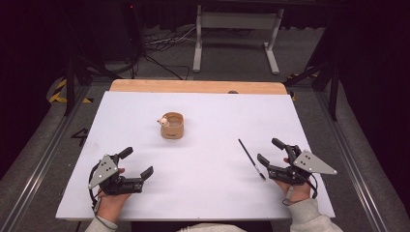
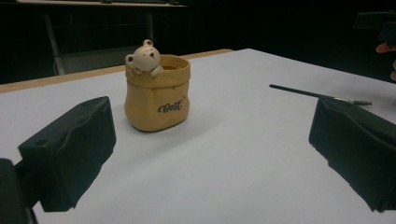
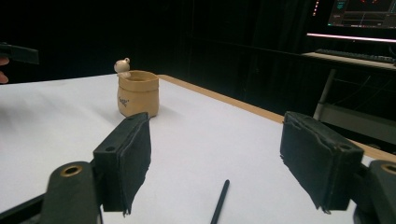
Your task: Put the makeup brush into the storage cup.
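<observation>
A small tan pot shaped like a sack [image 1: 172, 125] [image 2: 157, 92] [image 3: 137, 92], with a little bear figure [image 2: 144, 56] on its rim, stands upright near the middle of the white table [image 1: 203, 193]. A thin black brush [image 1: 251, 158] [image 2: 317, 94] [image 3: 220, 203] lies flat at the right. My left gripper [image 1: 136, 161] [image 2: 212, 154] rests at the front left, open and empty, facing the pot. My right gripper [image 1: 270, 150] [image 3: 215, 161] rests at the front right, open and empty, with the brush just left of its jaws in the high view.
A strip of bare wood [image 1: 193, 86] runs along the table's far edge. Beyond it stand a metal frame [image 1: 237, 34] and cables on the floor. A lit monitor [image 3: 364, 14] shows at the top right of the right gripper view.
</observation>
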